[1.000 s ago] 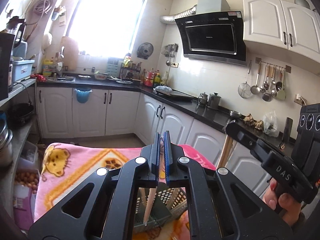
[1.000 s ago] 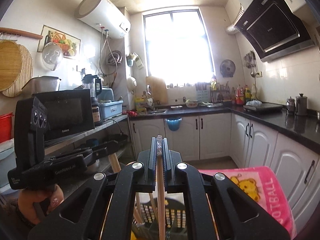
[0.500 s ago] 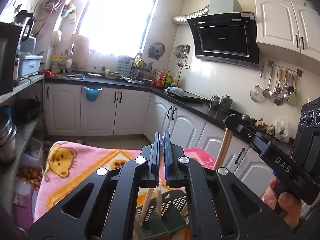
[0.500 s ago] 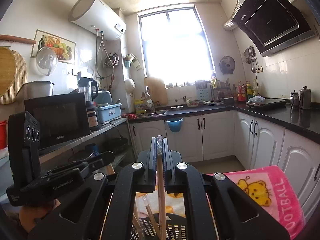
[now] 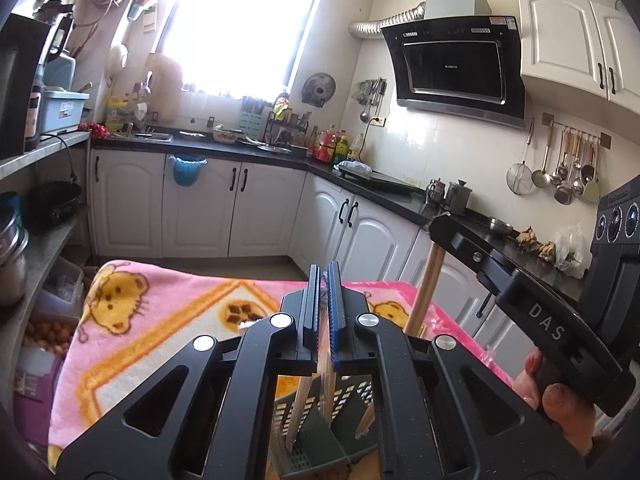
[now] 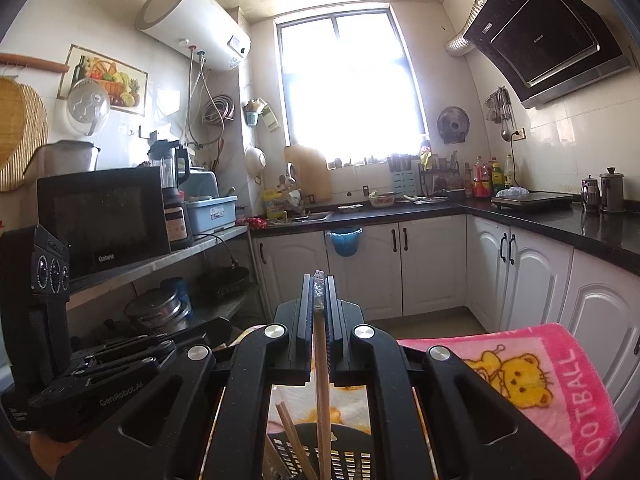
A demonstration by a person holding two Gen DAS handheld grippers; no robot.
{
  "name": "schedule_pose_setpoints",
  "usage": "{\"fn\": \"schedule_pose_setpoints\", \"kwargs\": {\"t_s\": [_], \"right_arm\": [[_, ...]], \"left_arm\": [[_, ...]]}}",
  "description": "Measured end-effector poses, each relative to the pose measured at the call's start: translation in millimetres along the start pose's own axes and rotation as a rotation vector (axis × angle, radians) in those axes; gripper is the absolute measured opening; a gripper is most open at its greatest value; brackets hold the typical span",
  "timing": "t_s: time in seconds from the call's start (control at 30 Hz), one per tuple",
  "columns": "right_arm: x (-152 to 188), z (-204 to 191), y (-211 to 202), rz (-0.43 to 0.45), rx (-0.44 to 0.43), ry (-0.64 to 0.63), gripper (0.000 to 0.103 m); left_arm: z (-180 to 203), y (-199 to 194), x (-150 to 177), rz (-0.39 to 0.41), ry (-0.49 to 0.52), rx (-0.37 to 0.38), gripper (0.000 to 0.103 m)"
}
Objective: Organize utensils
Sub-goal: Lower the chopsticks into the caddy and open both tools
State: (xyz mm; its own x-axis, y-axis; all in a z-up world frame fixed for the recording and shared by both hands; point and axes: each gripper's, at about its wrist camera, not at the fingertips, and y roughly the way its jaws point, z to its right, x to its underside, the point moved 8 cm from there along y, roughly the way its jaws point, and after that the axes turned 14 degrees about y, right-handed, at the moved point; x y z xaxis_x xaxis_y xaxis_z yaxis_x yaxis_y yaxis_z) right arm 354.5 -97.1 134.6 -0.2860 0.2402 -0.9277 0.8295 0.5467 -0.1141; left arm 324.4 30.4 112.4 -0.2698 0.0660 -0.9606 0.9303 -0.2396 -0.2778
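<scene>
The right gripper (image 6: 319,280) was clamped on a wooden chopstick (image 6: 322,392) that hung down into the dark slotted basket (image 6: 352,460) on the pink blanket (image 6: 532,384). The left gripper (image 5: 324,270) pinched another chopstick (image 5: 301,408) over the same basket

Dark perforated plastic utensil basket (image 5: 316,436): mostly hidden behind gripper frame, base cut off at bottom edge. Pale wooden chopstick (image 6: 322,408): lower end lost inside basket. Hanging metal ladles (image 5: 568,168) perhaps six; too small to count.

Two grippers (image 5: 324,276) (image 6: 319,280), one slotted utensil basket (image 6: 348,460) — three chopsticks (image 6: 322,380) in right view, one pink blanket (image 5: 160,320).
</scene>
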Motion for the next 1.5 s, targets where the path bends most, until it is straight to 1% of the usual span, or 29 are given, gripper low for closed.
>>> {"fn": "schedule_pose_setpoints", "kwargs": {"t_s": [0.47,0.97,1.1,1.2,1.23,1.3,1.37,1.4,1.47,1.5], "right_arm": [[30.2,14.5,10.6,-0.046,0.048,0.023,0.006],[50.2,31.5,-0.1,-0.098,0.088,0.062,0.007],[53.0,38.7,-7.7,-0.103,0.111,0.077,0.017],[54.3,42.8,-14.6,-0.104,0.128,0.077,0.02],[54.9,44.4,-17.4,-0.105,0.138,0.077,0.023],[55.9,46.4,-22.3,-0.108,0.146,0.077,0.027],[56.5,48.8,-27.4,-0.111,0.161,0.072,0.03],[57.0,49.1,-29.3,-0.113,0.166,0.071,0.033],[58.6,51.7,-35.1,-0.117,0.174,0.073,0.038],[59.6,53.4,-38.4,-0.12,0.178,0.073,0.042]], "left_arm": [[6.0,8.3,32.8,-0.049,-0.017,0.012,0.002],[7.4,8.1,48.5,-0.078,-0.021,0.012,0.002],[5.6,6.0,50.4,-0.079,-0.022,0.007,0.002],[2.4,3.4,53.0,-0.08,-0.031,0.005,0.005],[1.6,2.5,53.8,-0.08,-0.036,0.006,0.008],[0.2,0.2,55.7,-0.08,-0.041,0.005,0.01],[-2.0,-2.3,57.5,-0.081,-0.048,-0.002,0.016],[-3.0,-2.8,58.0,-0.082,-0.052,-0.004,0.019],[-5.1,-5.2,59.7,-0.084,-0.063,-0.007,0.027],[-5.4,-6.1,60.1,-0.084,-0.064,-0.008,0.029]]}}
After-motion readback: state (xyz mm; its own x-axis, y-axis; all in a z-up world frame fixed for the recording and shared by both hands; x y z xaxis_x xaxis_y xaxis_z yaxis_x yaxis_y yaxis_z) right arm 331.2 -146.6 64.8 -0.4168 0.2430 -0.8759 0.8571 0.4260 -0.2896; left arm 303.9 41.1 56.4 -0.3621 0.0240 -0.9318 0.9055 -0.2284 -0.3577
